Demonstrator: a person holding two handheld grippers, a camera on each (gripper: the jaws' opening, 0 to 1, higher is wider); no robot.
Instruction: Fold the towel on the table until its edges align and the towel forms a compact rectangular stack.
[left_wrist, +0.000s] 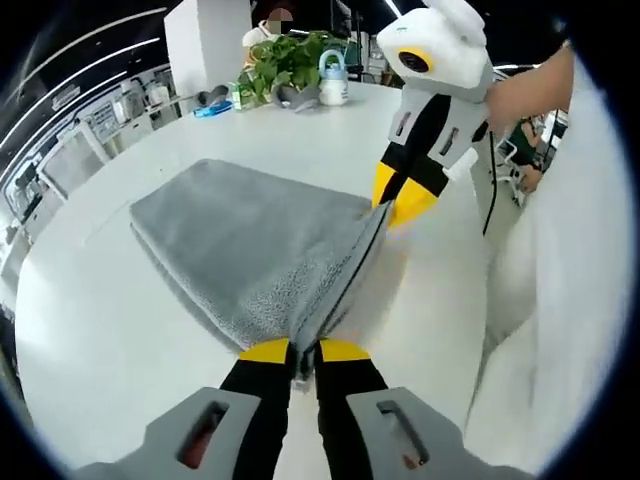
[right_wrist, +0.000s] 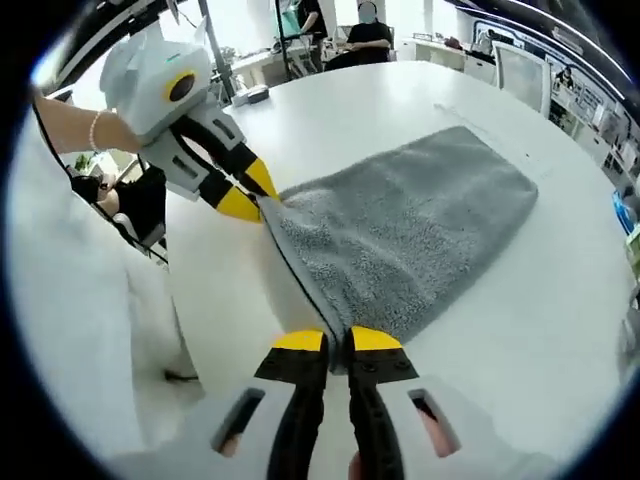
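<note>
A grey towel (left_wrist: 250, 250) lies folded on the white table (left_wrist: 120, 330), its near edge lifted between two corners. My left gripper (left_wrist: 304, 350) is shut on one near corner of it. The right gripper (left_wrist: 400, 200) comes in from the right in the left gripper view, pinching the other corner. In the right gripper view the same towel (right_wrist: 410, 230) stretches away from my right gripper (right_wrist: 338, 340), which is shut on its corner. There the left gripper (right_wrist: 255, 200) holds the far corner at the upper left.
A potted plant (left_wrist: 290, 60), a light blue bottle (left_wrist: 333, 78) and small items stand at the far side of the table. A person's white sleeve (left_wrist: 560, 280) runs along the table's edge. Shelves and desks (right_wrist: 520, 60) surround the table.
</note>
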